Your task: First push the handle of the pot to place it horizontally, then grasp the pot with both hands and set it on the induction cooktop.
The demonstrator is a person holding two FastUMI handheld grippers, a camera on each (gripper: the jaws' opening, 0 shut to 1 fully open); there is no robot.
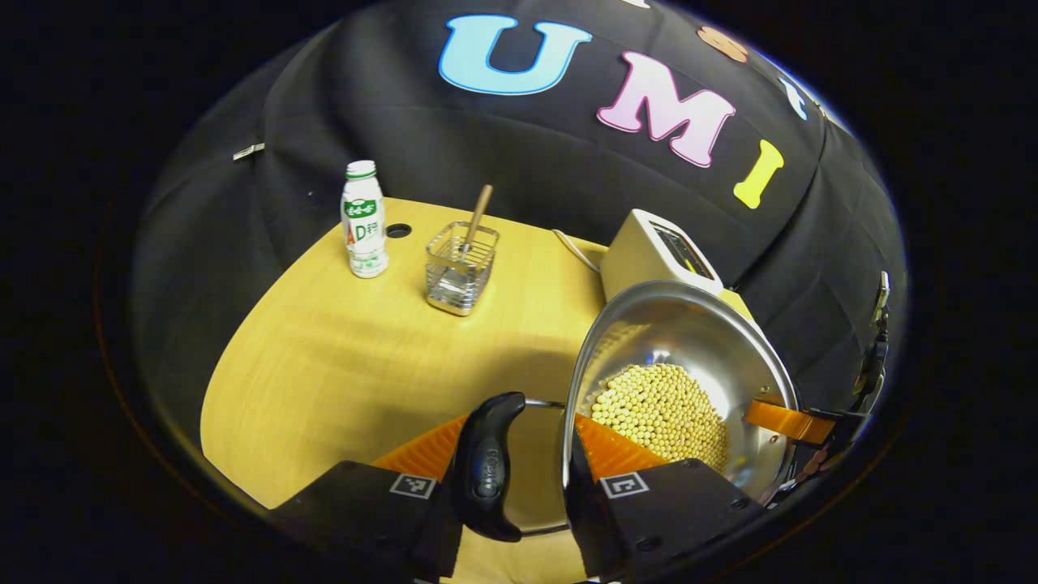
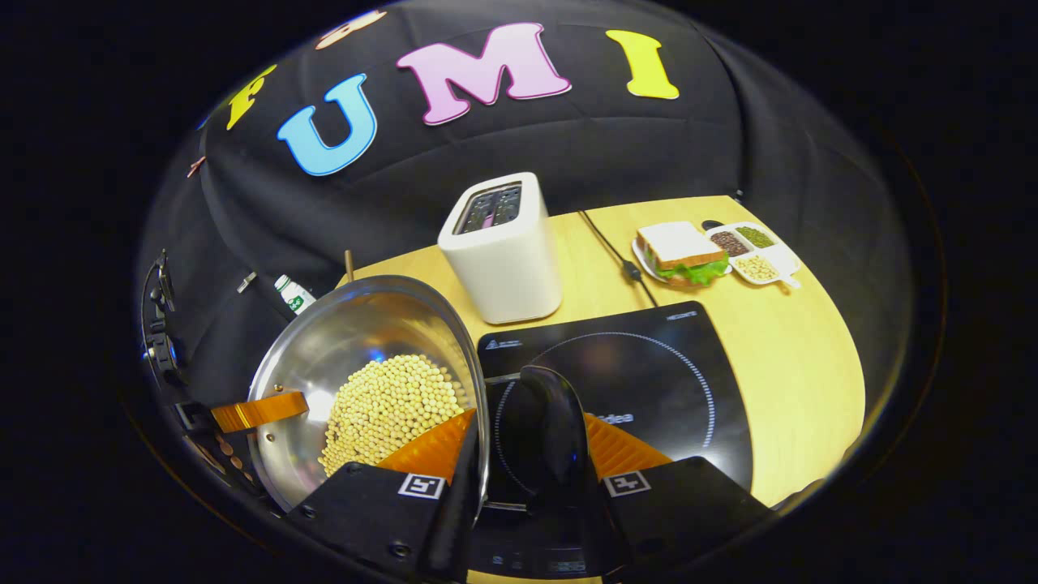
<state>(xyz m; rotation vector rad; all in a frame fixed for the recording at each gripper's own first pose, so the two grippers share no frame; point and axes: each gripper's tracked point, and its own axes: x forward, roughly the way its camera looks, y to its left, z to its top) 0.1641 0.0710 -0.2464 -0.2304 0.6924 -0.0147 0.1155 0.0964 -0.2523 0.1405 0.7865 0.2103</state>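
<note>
A steel pot (image 1: 689,341) holding soybeans (image 1: 661,410) hangs between both grippers, tilted and apparently off the wooden table (image 1: 340,357). My left gripper (image 1: 519,434) is shut on one black side handle (image 1: 486,462), with one finger inside the rim. My right gripper (image 2: 527,438) is shut the same way on the opposite black handle (image 2: 551,430). That handle is over the black induction cooktop (image 2: 649,357), while the pot body (image 2: 357,324) lies to the cooktop's left. The far gripper's finger shows on the opposite rim in each view.
A white toaster (image 2: 503,247) stands just behind the cooktop, with a black cable (image 2: 616,255) beside it. A sandwich plate (image 2: 679,253) and a divided dish (image 2: 754,251) sit at the back right. A milk bottle (image 1: 363,219) and a wire basket (image 1: 461,268) stand at the back left.
</note>
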